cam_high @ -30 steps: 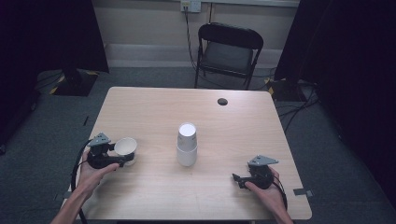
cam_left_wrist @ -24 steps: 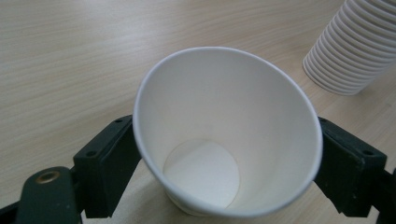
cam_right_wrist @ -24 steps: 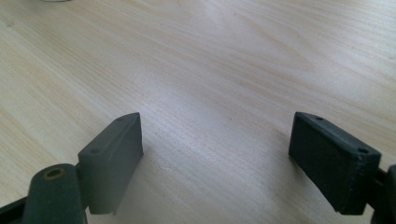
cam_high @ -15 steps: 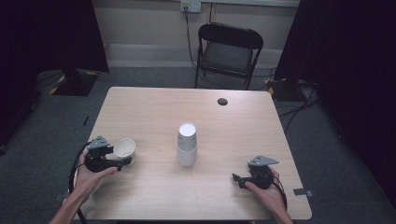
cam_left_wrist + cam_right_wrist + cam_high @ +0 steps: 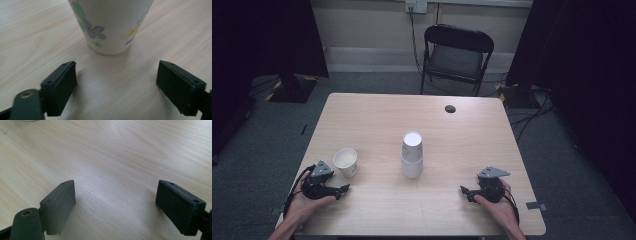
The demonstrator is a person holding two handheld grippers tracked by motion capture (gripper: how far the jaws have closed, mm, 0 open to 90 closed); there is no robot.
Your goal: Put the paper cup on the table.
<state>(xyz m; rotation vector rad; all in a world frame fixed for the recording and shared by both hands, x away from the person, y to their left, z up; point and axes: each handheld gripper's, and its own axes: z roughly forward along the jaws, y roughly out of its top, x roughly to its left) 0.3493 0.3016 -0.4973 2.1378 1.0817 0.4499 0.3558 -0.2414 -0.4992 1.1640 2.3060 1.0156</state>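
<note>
A white paper cup (image 5: 346, 161) stands upright on the wooden table (image 5: 377, 115), left of centre. In the left gripper view it is close ahead, with printed flowers (image 5: 112, 25) on its wall. My left gripper (image 5: 343, 189) lies just nearer than the cup, open and apart from it, with the cup beyond the jaw tips (image 5: 116, 82). A stack of upturned white cups (image 5: 412, 155) stands at the table's centre. My right gripper (image 5: 463, 191) rests near the front right edge, open over bare wood (image 5: 116, 202).
A small black round disc (image 5: 450, 108) sits at the table's far side. A black chair (image 5: 457, 55) stands beyond the far edge. Cables trail on the floor at the right. Bare tabletop lies between the two grippers.
My left gripper, which had the paper cup between its jaws, has drawn back toward the near edge. The cup stays standing where it was. The right gripper has not moved.
</note>
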